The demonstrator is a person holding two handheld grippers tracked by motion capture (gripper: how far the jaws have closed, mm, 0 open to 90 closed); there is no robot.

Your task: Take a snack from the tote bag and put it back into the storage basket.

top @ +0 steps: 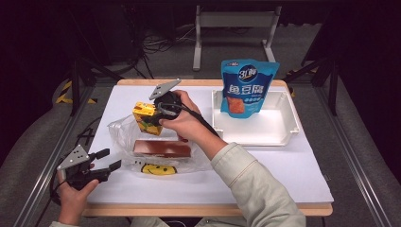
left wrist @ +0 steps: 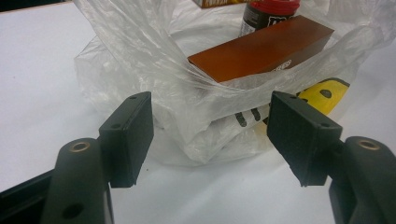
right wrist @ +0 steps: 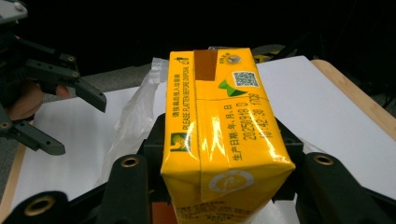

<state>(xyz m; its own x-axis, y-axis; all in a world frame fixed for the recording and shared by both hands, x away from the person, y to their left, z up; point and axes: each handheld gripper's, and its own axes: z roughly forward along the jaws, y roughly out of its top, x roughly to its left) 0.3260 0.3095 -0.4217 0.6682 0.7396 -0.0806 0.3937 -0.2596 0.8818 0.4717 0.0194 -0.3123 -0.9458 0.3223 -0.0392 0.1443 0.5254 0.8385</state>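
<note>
A yellow drink carton (top: pixel 145 117) (right wrist: pixel 219 135) hangs tilted above a clear plastic bag (top: pixel 124 135) (left wrist: pixel 187 93), and my right gripper (top: pixel 158 116) (right wrist: pixel 219 158) is shut on its sides. Inside the bag lies a long brown box (top: pixel 162 148) (left wrist: pixel 261 51) with a dark red-lidded jar (left wrist: pixel 271 14) behind it. The bag carries a yellow smiley print (top: pixel 158 169) (left wrist: pixel 324 93). My left gripper (top: pixel 111 158) (left wrist: pixel 212 140) stands open at the bag's near left side, nothing between its jaws. In the right gripper view the left gripper (right wrist: pixel 56 93) is at the upper left.
A white tray (top: pixel 283 135) sits at the right back of the white table, with a blue snack pouch (top: pixel 248 85) standing upright in its far part. The person's right sleeve (top: pixel 255 184) crosses the front middle of the table.
</note>
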